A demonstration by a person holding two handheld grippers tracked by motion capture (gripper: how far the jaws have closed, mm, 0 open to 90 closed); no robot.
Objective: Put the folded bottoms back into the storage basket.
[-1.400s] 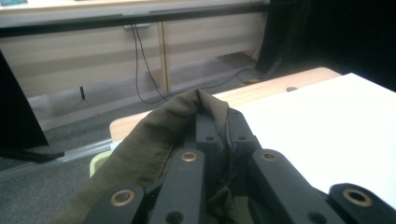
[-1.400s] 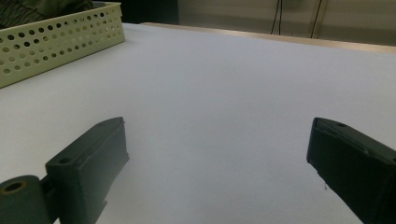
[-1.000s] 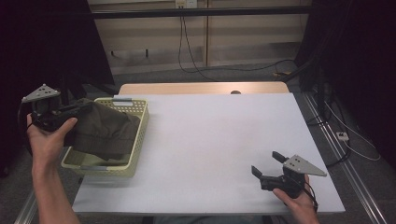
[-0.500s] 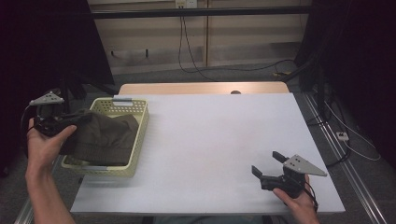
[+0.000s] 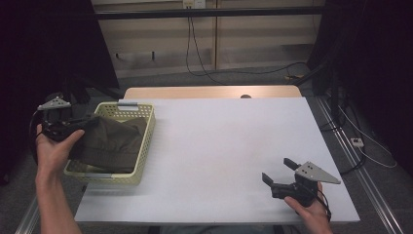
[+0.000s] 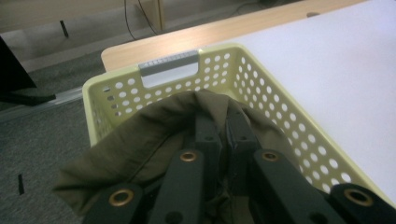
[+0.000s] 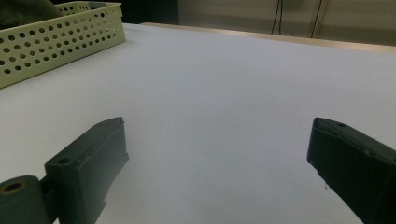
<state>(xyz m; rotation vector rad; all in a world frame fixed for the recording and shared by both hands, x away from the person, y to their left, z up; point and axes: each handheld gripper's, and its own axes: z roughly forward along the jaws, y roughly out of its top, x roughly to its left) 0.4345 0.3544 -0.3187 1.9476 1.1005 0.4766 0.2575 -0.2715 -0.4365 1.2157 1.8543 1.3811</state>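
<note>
1. Two hand-held grippers are in my hands. My left hand-held gripper (image 6: 222, 135) has its jaws pressed together on a fold of the dark olive-green cloth garment (image 6: 154, 140), which bunches around the jaw tips.
2. From the high view, I see that left hand-held gripper (image 5: 73, 126) at the left side of the pale yellow perforated plastic basket (image 5: 146, 127), with my left hand (image 5: 52, 146) wrapped under it.
3. The garment (image 5: 112, 141) lies mostly inside the basket, and its left part is drawn up over the basket's left rim toward the gripper.
4. The basket (image 6: 261, 84) has a grey clip-like tab (image 6: 169, 59) on its far rim and sits on the left edge of the white table (image 5: 229, 146).
5. My right hand-held gripper (image 7: 219, 163) has its jaws spread wide apart with nothing between them, over bare white table (image 7: 224, 79).
6. In the high view it (image 5: 277, 170) sits near the table's front right corner, well apart from the basket, held by my right hand (image 5: 307, 207).
</note>
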